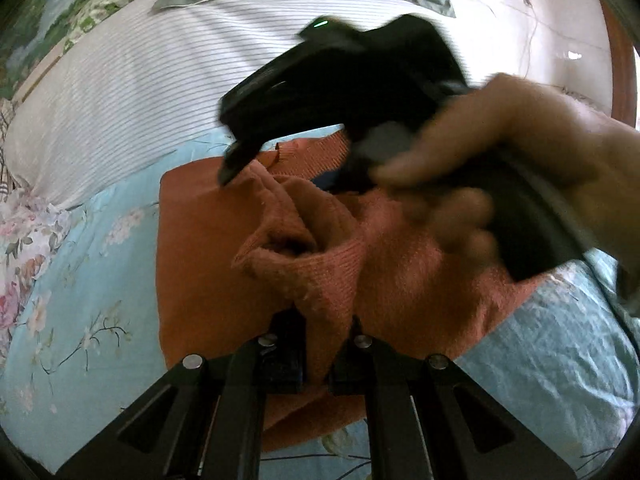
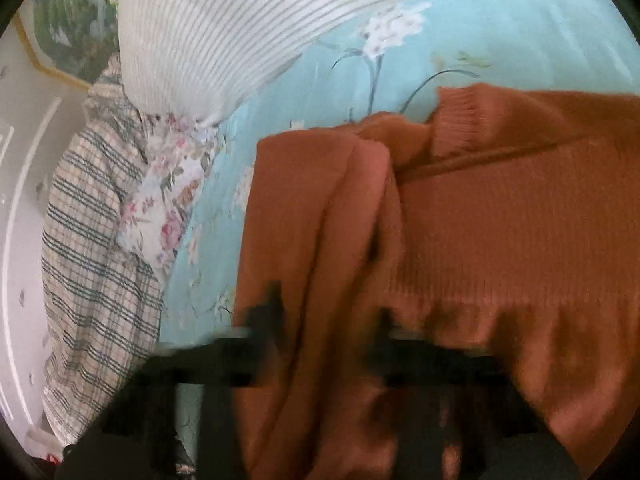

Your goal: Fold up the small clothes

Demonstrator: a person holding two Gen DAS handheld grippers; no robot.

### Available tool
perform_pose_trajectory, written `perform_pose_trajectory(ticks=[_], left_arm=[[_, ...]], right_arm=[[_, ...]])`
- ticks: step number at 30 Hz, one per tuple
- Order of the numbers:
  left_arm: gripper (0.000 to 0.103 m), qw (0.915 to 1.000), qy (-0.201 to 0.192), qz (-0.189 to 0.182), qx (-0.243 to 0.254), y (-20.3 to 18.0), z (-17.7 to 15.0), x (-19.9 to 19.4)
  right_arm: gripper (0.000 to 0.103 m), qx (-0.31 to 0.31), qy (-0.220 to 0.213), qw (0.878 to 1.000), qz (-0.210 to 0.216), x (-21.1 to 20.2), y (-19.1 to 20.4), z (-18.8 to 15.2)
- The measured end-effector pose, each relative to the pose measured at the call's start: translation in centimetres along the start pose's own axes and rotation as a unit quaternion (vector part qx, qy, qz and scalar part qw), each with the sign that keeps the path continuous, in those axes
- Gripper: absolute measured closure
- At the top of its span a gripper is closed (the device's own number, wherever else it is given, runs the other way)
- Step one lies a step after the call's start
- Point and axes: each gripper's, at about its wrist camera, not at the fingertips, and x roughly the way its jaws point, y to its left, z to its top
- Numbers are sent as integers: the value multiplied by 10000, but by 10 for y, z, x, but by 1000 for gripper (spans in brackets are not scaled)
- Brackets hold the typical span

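Fingers on the left gripper (image 1: 327, 354) are pinching a raised fold of the orange knit sweater (image 1: 208, 248), right at the near edge of the left wrist view, so the cloth comes up between them like a little tent. Same deal with the right gripper (image 2: 326, 320), I think: a long ridge of the knit runs between its fingers, but that view is smeared with motion, so I honestly can't tell if they're pressed onto it or just spread around it.

Looks like the middle of a fold, with a sleeve or side panel being carried across the body (hard to say which part it is). Next move probably needs both ends kept level and the lifted bit laid flat on the body before letting go, otherwise it'll bunch.

Further out, the rest of the sweater lies spread on the blue floral bedsheet (image 1: 80, 288), collar (image 2: 456, 120) at the far side. The person's right hand (image 1: 520, 152) hangs over it from the right. Beyond is a striped pillow (image 1: 132, 92), and at the left a plaid cloth (image 2: 88, 240).
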Motion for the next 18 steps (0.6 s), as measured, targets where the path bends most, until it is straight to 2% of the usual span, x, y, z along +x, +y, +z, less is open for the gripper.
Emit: perform_pose_trajectory(ticks=[4, 8, 11, 18], left_arm=[[97, 9998, -59, -166, -118, 6, 13, -13], [97, 9954, -241, -807, -457, 7, 40, -31], [97, 9891, -265, -1324, -583, -11, 63, -33], [97, 9816, -68, -1859, -434, -70, 80, -11]], right_arm=[[85, -366, -489, 9981, 52, -43, 16, -1], [86, -583, -998, 9932, -172, -101, 11, -5], [86, -560, -1214, 9900, -454, -132, -9, -10], [86, -119, -1294, 9876, -884, -157, -70, -24]])
